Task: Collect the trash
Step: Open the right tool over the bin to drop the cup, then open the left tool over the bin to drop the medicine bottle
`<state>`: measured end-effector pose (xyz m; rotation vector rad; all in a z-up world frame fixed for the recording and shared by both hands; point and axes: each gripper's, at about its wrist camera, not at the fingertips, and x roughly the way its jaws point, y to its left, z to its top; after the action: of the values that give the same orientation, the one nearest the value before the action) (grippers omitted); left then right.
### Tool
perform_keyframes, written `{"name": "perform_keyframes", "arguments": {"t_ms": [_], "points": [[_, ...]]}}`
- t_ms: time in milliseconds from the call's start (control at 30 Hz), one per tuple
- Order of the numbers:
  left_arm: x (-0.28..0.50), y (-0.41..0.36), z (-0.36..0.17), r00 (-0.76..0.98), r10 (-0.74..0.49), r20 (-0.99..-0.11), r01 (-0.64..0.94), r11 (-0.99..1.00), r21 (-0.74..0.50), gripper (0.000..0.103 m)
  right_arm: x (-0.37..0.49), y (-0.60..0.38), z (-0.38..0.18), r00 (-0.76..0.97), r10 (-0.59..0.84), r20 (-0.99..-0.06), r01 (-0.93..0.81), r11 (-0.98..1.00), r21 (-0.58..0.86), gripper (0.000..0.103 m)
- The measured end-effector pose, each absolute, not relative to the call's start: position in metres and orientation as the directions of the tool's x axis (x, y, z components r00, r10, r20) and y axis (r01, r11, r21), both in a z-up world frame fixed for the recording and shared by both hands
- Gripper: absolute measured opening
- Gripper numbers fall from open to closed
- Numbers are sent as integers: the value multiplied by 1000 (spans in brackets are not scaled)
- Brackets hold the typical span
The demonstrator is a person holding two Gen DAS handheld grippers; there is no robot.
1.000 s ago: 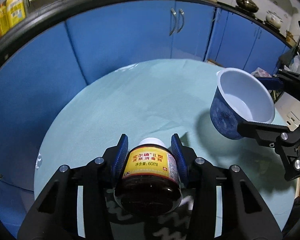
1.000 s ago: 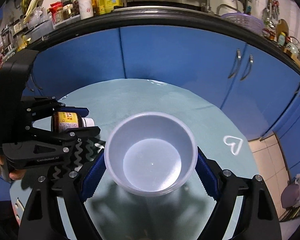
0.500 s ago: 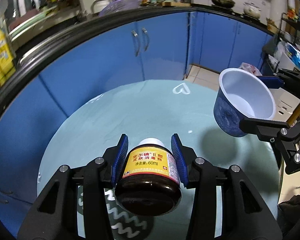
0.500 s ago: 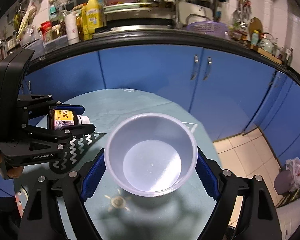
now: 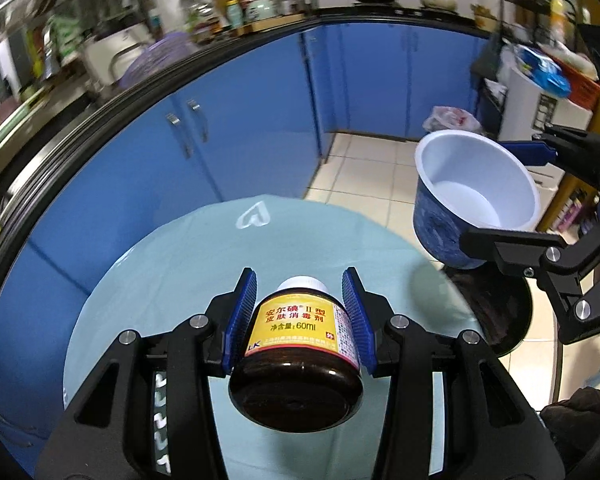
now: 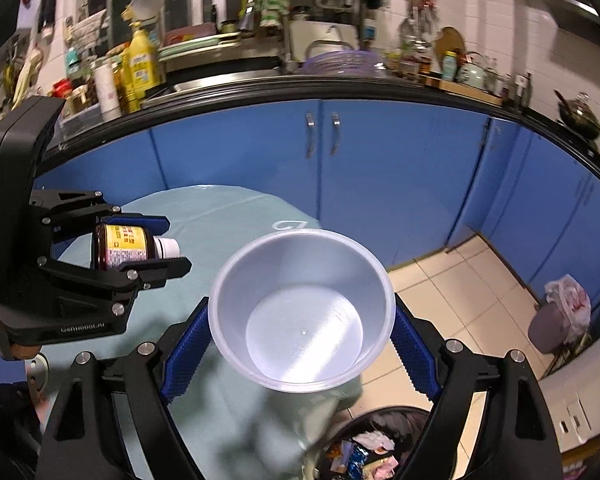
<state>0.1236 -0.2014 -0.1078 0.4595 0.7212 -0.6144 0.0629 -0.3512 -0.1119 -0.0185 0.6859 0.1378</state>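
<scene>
Two tools, left tool point(image 5: 300, 312) pinching one brown bottle point(image 5: 298, 344), right tool point(image 6: 300, 344) pinching one plastic cup point(image 6: 302, 316).

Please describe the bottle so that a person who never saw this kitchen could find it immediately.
Start at the round table with the pale green cloth, in front of the blue cabinets. Above it, the left tongs grip a small bottle lying on its side. It is dark brown with a yellow label and a white cap, unlike the white bowl in the right tongs.
</scene>
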Motion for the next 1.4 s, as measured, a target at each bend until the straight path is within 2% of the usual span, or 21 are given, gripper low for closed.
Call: {"name": "perform_keyframes", "arguments": {"t_ms": [400, 733, 867, 1267, 1367, 1400], "points": [[84, -294, -104, 549, -414, -726, 760, 608, 228, 46, 11, -425, -111, 793, 37, -608, -1, 998, 59, 82], [65, -347, -104, 526, -440, -728, 804, 536, 257, 46, -15, -474, -122, 776, -21, -630, 99, 991, 88, 83], [60, -361, -104, 518, -445, -731, 814, 520, 260, 46, -20, -482, -127, 767, -52, -640, 113, 992, 55, 93], [44, -398, -103, 503, -457, -734, 838, 466, 284, 46, -48, -535, -126, 783, -161, -601, 270, 958, 95, 93], [37, -408, -101, 502, -469, -726, 844, 450, 293, 49, -55, -543, -126, 782, -172, -599, 290, 951, 106, 93], [35, -411, -100, 502, -474, -724, 845, 446, 295, 55, -57, -547, -127, 782, -174, -598, 296, 949, 110, 93]]}}
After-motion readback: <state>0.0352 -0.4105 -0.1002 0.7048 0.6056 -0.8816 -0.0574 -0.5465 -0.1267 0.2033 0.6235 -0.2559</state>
